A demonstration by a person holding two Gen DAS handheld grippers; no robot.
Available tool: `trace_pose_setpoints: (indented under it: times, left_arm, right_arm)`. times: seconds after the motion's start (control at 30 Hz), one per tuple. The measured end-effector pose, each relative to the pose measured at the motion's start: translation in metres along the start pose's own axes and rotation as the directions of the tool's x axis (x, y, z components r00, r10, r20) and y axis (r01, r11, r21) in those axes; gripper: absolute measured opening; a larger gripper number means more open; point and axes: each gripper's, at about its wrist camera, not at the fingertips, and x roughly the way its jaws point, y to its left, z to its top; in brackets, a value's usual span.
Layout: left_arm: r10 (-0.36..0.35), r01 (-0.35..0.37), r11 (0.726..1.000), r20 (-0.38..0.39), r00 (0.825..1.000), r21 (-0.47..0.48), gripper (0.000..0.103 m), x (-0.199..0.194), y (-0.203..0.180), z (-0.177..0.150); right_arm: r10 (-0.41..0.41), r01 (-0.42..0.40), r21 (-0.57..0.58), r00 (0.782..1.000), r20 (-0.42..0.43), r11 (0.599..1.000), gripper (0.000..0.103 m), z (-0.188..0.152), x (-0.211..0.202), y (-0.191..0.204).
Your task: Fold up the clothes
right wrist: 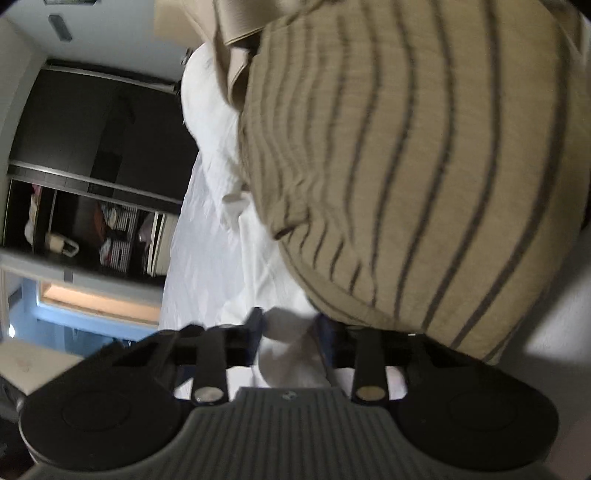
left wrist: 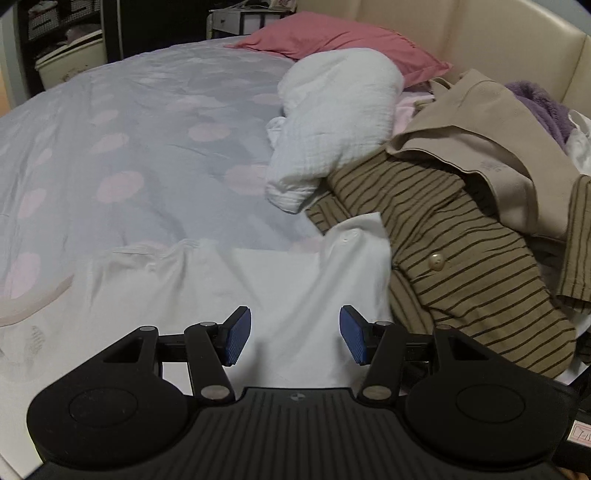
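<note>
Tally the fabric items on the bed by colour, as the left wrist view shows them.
White: 2, the crinkled cloth and the flat garment
Pink: 1, the pillow
Plain beige: 1, the garment
Brown striped: 1, the shirt
Purple: 1, the fuzzy item
Total: 6

Bedspread (left wrist: 122, 147) left open; clothes pile (left wrist: 461, 206) and white bundle (left wrist: 332, 125) block right.

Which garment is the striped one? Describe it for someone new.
On the bed, look to the clothes pile by the cream headboard. The striped shirt lies below a plain beige garment; only it has thin dark stripes and a pale button.
</note>
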Motion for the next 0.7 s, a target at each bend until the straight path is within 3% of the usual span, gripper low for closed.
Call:
trace_pose_setpoints:
  times: [0.1, 0.2, 0.3, 0.4, 0.57, 0.6, 0.63, 0.7]
  left_arm:
    - [-0.006, 0.007, 0.999, 0.017, 1.0, -0.033, 0.051, -0.009, 0.005, 0.005]
    - [0.003, 0.0, 0.999, 0.046, 0.999, -0.045, 0.051, -0.022, 0.011, 0.01]
    - [0.019, -0.015, 0.998, 0.07, 0.997, -0.053, 0.051, -0.04, 0.023, 0.012]
    - [0.022, -0.012, 0.994, 0.097, 0.995, -0.105, 0.052, -0.057, 0.043, 0.007]
    - [0.055, -0.028, 0.965, 0.1, 0.993, -0.26, 0.053, -0.065, 0.087, -0.008]
    - [0.062, -0.033, 0.956, 0.092, 0.994, -0.29, 0.053, -0.064, 0.095, -0.011]
    - [0.069, -0.038, 0.947, 0.084, 0.994, -0.319, 0.053, -0.063, 0.103, -0.014]
    - [0.078, -0.049, 0.937, 0.071, 0.994, -0.346, 0.053, -0.059, 0.112, -0.017]
  right_arm:
    - [0.043, -0.04, -0.183, 0.999, 0.012, 0.982, 0.004, -0.009, -0.007, 0.016]
    - [0.113, -0.095, -0.422, 0.993, 0.017, 0.902, 0.004, -0.022, -0.016, 0.041]
    - [0.168, -0.13, -0.633, 0.986, 0.0, 0.763, 0.004, -0.038, -0.023, 0.068]
    - [0.159, -0.131, -0.799, 0.986, -0.045, 0.587, 0.005, -0.064, -0.021, 0.099]
    - [0.036, -0.234, -0.918, 0.971, -0.235, 0.32, 0.019, -0.116, 0.01, 0.112]
    - [0.015, -0.251, -0.926, 0.966, -0.258, 0.281, 0.019, -0.126, 0.013, 0.109]
    - [0.003, -0.265, -0.926, 0.962, -0.274, 0.27, 0.022, -0.131, 0.013, 0.104]
    - [-0.011, -0.275, -0.919, 0.957, -0.29, 0.282, 0.027, -0.137, 0.011, 0.095]
